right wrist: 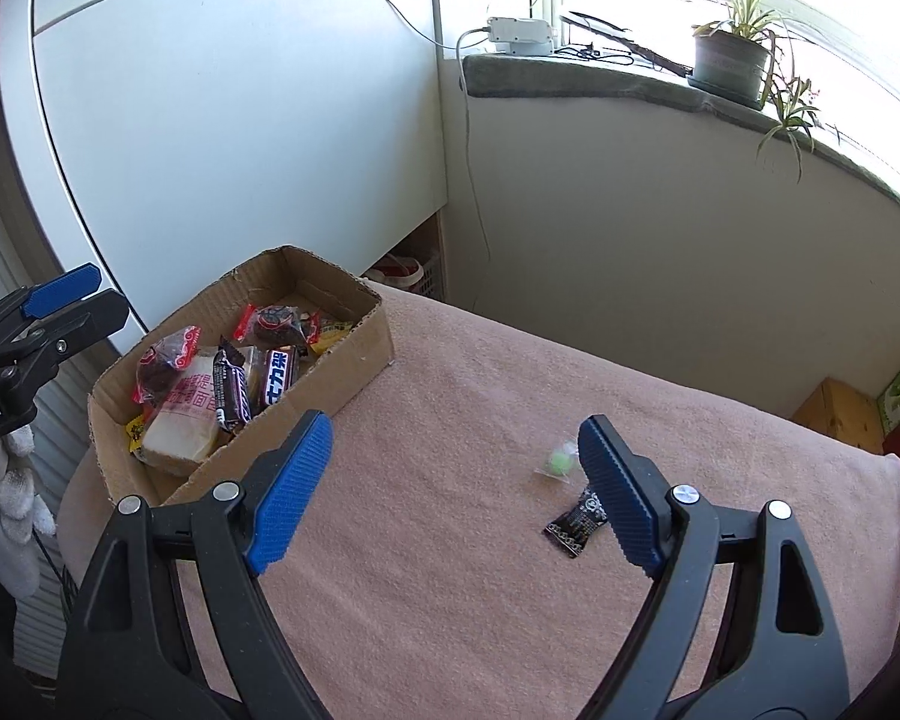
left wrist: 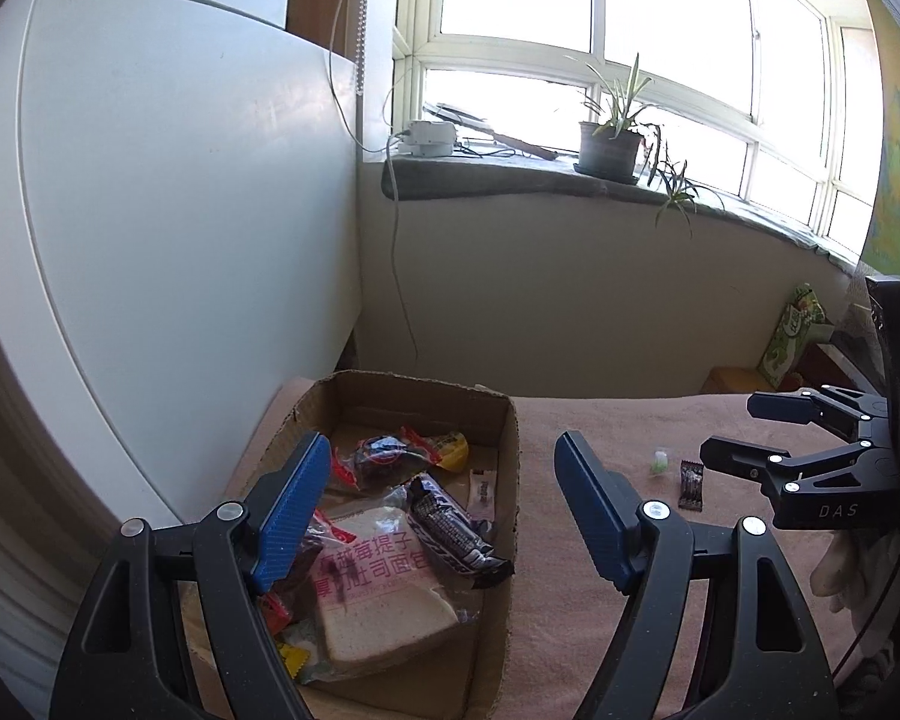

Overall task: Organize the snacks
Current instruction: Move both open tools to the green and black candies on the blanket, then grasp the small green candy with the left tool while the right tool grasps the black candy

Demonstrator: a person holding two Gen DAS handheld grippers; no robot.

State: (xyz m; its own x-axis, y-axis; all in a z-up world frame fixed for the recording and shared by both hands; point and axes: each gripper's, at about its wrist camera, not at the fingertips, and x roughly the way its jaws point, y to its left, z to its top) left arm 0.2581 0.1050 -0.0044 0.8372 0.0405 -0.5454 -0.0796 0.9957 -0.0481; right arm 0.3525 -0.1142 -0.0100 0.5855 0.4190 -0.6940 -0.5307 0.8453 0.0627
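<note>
From the left wrist, the left gripper point(left wrist: 444, 510) is hanging with its jaws spread wide and holding nothing, one blue finger over the cardboard box point(left wrist: 513, 450) where wrapped bread point(left wrist: 378, 600) and chocolate bars are lying.

From the right wrist, the right gripper point(right wrist: 456, 492) is gaping wide and empty above the pink cloth point(right wrist: 450, 396). A green candy point(right wrist: 559, 462) and a black packet point(right wrist: 576, 519) are sitting loose beside its right finger, well apart from the box.
</note>
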